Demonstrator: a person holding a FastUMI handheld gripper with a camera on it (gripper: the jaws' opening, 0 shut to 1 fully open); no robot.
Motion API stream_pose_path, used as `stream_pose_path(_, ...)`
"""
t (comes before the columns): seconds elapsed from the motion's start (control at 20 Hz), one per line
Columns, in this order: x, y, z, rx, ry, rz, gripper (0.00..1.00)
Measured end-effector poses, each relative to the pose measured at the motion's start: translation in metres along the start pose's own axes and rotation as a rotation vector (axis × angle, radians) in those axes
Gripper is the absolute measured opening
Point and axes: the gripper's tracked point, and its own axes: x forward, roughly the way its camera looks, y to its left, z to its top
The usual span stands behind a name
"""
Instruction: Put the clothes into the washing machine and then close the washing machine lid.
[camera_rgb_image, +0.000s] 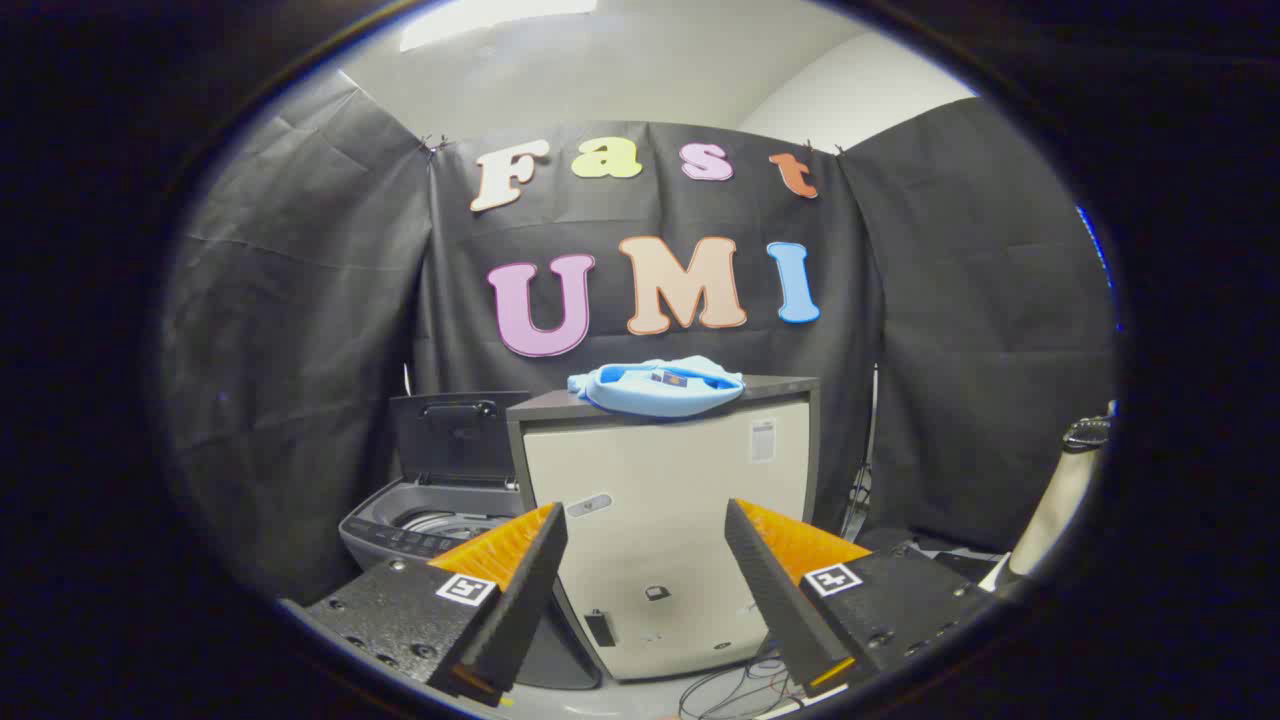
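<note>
Nearest, the gripper hangs with its two fingers spread wide apart and nothing between them. Just beyond and between the fingers stands a cream-fronted, box-shaped cabinet with a dark top, and loose thin cables lie on the floor at its foot. Beside the cabinet, behind the left finger, sits the grey top-loading washing machine, its dark lid raised upright so the drum opening shows. Farther up, a folded light blue piece of clothing rests on the cabinet's top, well apart from the fingers. Behind everything hangs the black cloth booth wall.
</note>
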Motion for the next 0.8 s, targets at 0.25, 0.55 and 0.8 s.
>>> stream_pose_path(0.25, 0.005, 0.001, -0.002, -0.011, 0.008, -0.005, 0.97)
stream_pose_path(0.55, 0.019, 0.009, 0.001, -0.002, 0.013, 0.004, 0.97)
stream_pose_path(0.8, 0.045, 0.010, 0.013, 0.005, 0.034, -0.005, 0.97)
